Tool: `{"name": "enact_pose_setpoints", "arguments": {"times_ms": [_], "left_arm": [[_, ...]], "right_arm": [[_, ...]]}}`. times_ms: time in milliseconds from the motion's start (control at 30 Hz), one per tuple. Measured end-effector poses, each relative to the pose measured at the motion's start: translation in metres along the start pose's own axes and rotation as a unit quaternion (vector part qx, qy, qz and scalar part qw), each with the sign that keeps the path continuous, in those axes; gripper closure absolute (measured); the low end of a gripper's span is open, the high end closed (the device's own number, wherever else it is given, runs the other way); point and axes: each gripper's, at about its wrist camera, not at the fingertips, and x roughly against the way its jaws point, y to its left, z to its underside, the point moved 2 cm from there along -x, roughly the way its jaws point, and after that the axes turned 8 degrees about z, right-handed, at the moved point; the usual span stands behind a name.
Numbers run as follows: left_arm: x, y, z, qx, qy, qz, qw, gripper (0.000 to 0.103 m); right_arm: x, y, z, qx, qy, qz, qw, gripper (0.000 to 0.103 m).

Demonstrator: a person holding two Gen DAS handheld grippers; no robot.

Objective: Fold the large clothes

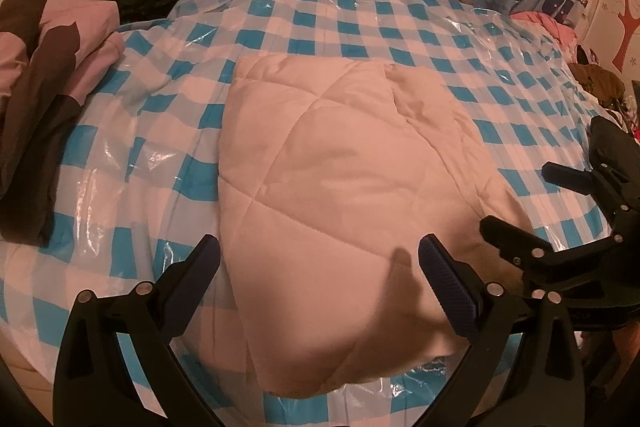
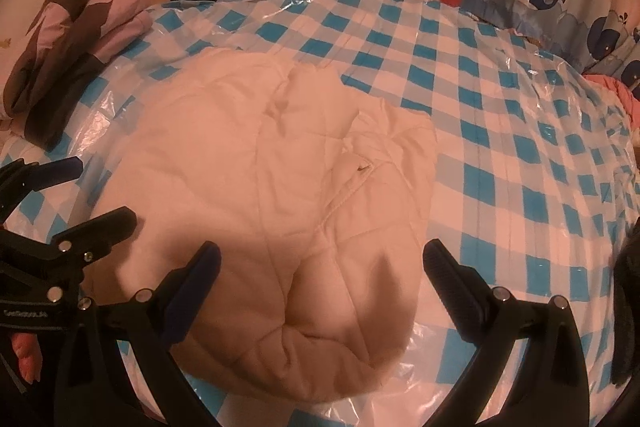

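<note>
A cream quilted garment [image 1: 340, 163] lies folded in a bundle near the middle of a bed covered by blue-checked plastic sheet [image 1: 400, 23]. Both grippers hover above its near end: the left gripper [image 1: 320, 259] and right gripper [image 2: 322, 263] each spread wide, holding nothing.

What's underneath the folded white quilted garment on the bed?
The white quilted garment lies on a blue-and-white checkered plastic sheet, which shows all around it. What lies below the sheet is covered.
</note>
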Motion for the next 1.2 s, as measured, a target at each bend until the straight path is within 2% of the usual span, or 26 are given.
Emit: {"name": "enact_pose_setpoints", "arguments": {"times_ms": [267, 1200], "left_arm": [[0.007, -0.002, 0.004, 0.000, 0.004, -0.004, 1.0000, 0.008], [0.008, -0.009, 0.010, -0.007, 0.008, -0.008, 0.9999, 0.008]], "right_arm": [[0.004, -0.002, 0.013, 0.013, 0.016, 0.006, 1.000, 0.005], [0.008, 0.003, 0.022, 0.024, 0.021, -0.001, 0.999, 0.006]]}}
